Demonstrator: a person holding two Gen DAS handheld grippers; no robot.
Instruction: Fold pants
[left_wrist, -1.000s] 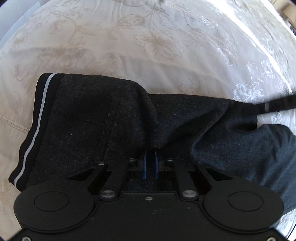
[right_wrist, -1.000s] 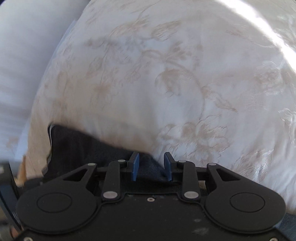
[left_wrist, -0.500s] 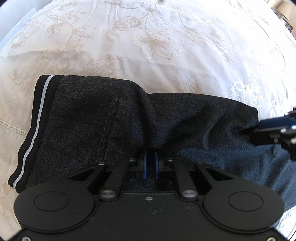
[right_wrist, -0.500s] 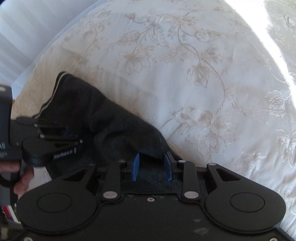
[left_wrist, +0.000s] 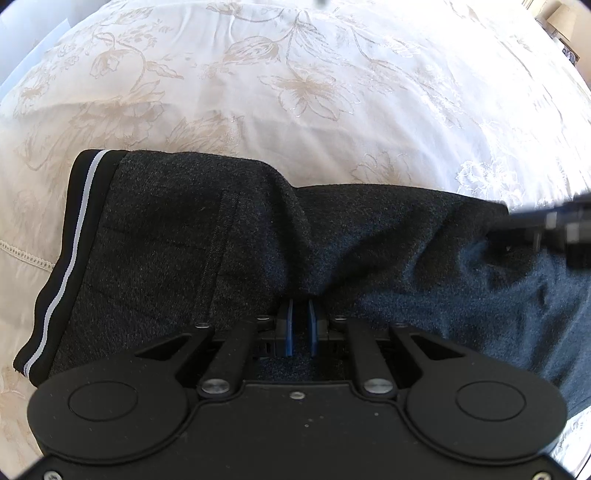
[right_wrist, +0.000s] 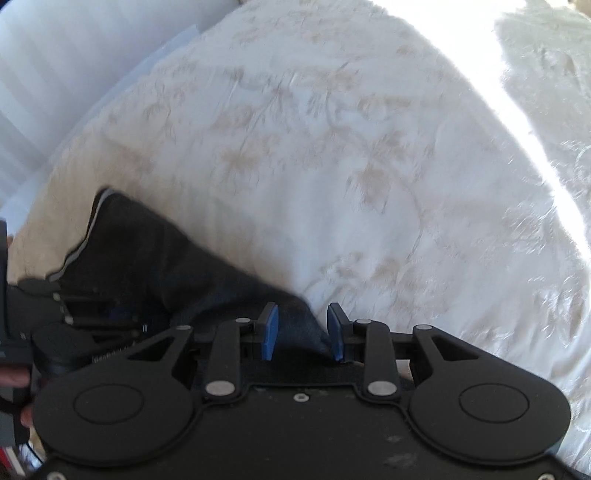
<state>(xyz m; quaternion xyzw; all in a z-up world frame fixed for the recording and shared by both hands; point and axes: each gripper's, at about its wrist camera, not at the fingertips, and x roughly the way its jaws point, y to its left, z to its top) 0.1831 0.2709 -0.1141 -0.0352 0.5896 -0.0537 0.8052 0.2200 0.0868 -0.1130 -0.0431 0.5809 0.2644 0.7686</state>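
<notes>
A home bedroom: a white bedspread (left_wrist: 314, 85) with beige embroidered flowers fills the frame (lamp (left_wrist: 561, 22) in the upper right corner).

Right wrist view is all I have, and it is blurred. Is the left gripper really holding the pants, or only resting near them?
Observer: Holding. The left gripper has its blue pads nearly together, with a raised fold of the pants pinched between them.
Operator: And the striped band at the end, is it lying flat?
Observer: Yes. The striped band lies flat on the bedspread, off to the left and apart from that gripper.
</notes>
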